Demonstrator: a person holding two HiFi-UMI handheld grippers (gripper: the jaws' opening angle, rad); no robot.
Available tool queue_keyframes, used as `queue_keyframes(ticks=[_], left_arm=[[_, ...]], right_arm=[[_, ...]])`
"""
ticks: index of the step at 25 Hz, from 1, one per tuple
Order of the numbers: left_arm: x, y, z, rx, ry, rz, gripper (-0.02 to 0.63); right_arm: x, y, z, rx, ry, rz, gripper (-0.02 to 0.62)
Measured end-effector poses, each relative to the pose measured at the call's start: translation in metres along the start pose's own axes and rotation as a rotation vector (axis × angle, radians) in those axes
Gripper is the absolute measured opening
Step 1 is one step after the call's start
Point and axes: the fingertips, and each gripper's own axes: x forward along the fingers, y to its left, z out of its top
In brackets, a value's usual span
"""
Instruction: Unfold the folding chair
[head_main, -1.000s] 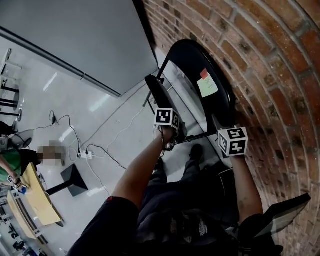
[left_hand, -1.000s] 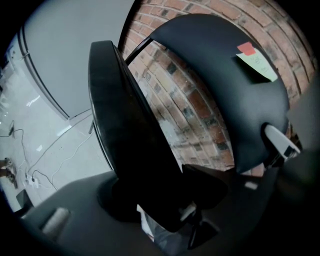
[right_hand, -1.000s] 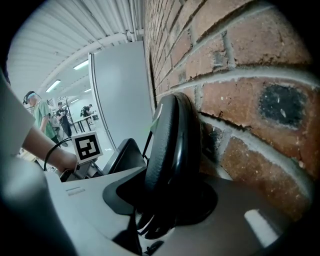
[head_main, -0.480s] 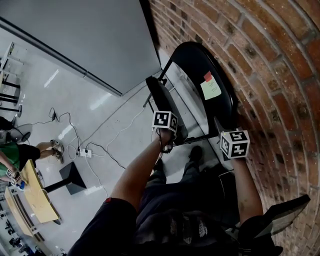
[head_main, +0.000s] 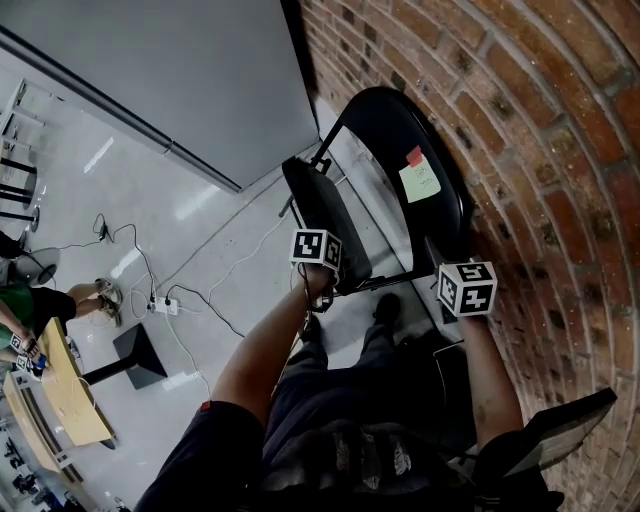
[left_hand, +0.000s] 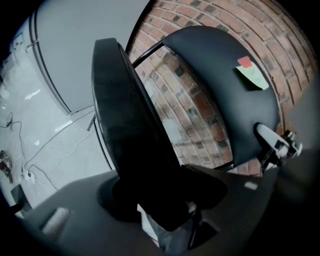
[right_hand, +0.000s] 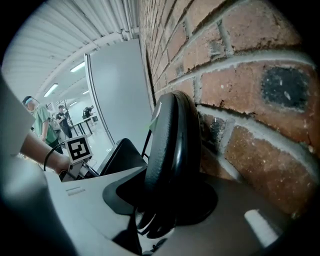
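Standing at the edge of the glossy pale floor (head_main: 150, 240), where it met the red brick wall (head_main: 560, 150), was the folding chair (head_main: 400, 130), partly opened. Its backrest (head_main: 385, 125) was a rounded panel of smooth black material, slightly shiny, and stood close against the brickwork. The seat (head_main: 325, 215) was a thick padded slab, matt black, with rounded corners. It was swung out from the backrest and tilted steeply rather than level, so that a wedge of wall showed between the two. A thin black metal tube frame (left_hand: 147, 51) joined them at the side.

Two paper notes were stuck to the face of the backrest, a small red one (head_main: 413, 154) touching the top of a larger pale green one (head_main: 420, 181).

The left gripper (left_hand: 157, 210) was clamped on the near edge of the seat, with the padding filling the gap between its jaws at about middling width. The right gripper (right_hand: 165, 210) was likewise closed on the rim of the backrest, the curved black edge wedged between its jaws just beside the brick. Each carried a cube with square black-and-white markers.

A plain grey panel (head_main: 170, 70) met the wall at the corner behind the chair. White cables (head_main: 215, 262) trailed loosely across the floor, well apart from the chair.
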Motion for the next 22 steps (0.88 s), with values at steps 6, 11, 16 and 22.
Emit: queue_keyframes(ticks=[6, 11, 16, 22], left_arm=[[-0.001, 0.006, -0.003, -0.009, -0.008, -0.012, 0.258], [-0.004, 0.015, -0.009, -0.022, -0.003, -0.024, 0.258], [-0.008, 0.031, -0.017, -0.034, -0.01, -0.005, 0.261], [-0.009, 0.043, -0.019, -0.031, -0.014, 0.002, 0.264]], right_arm=[[0.003, -0.003, -0.002, 0.024, 0.012, 0.003, 0.156], [0.005, -0.002, -0.004, 0.032, 0.023, 0.009, 0.156], [0.008, -0.003, -0.009, 0.053, 0.041, 0.011, 0.158], [0.012, -0.003, -0.012, 0.078, 0.059, 0.008, 0.16]])
